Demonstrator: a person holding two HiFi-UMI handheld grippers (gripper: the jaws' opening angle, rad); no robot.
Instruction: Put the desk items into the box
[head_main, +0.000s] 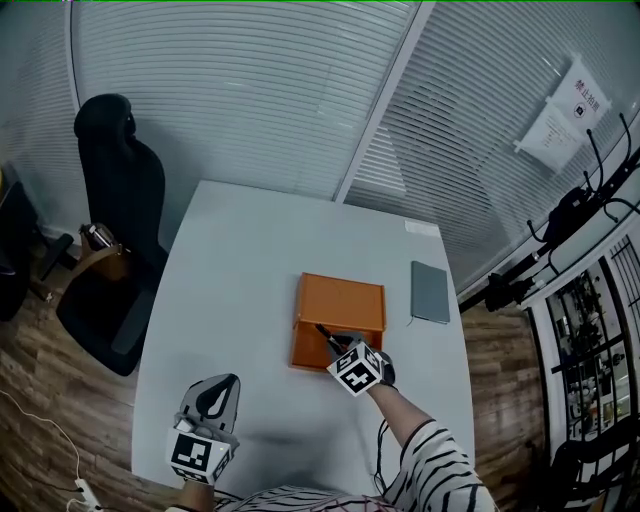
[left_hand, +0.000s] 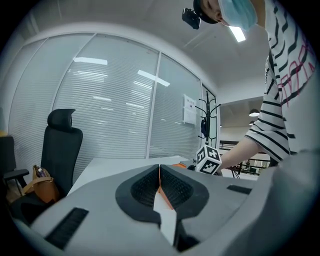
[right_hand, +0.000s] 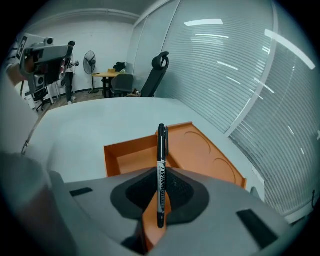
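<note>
An orange box (head_main: 338, 320) stands open in the middle of the white table (head_main: 240, 300), its lid tipped up at the far side. My right gripper (head_main: 340, 352) hovers at the box's near right edge, shut on a black marker pen (right_hand: 161, 170) that sticks out over the orange box (right_hand: 150, 152). The pen's tip (head_main: 322, 331) points into the box. My left gripper (head_main: 215, 398) rests low near the table's front left, jaws together with nothing between them. In the left gripper view the right gripper's marker cube (left_hand: 208, 160) shows ahead to the right.
A grey notebook (head_main: 430, 291) lies on the table right of the box. A small white card (head_main: 421, 227) sits at the far right corner. A black office chair (head_main: 115, 220) stands left of the table, with a brown bag (head_main: 95, 255) beside it. Glass walls with blinds run behind.
</note>
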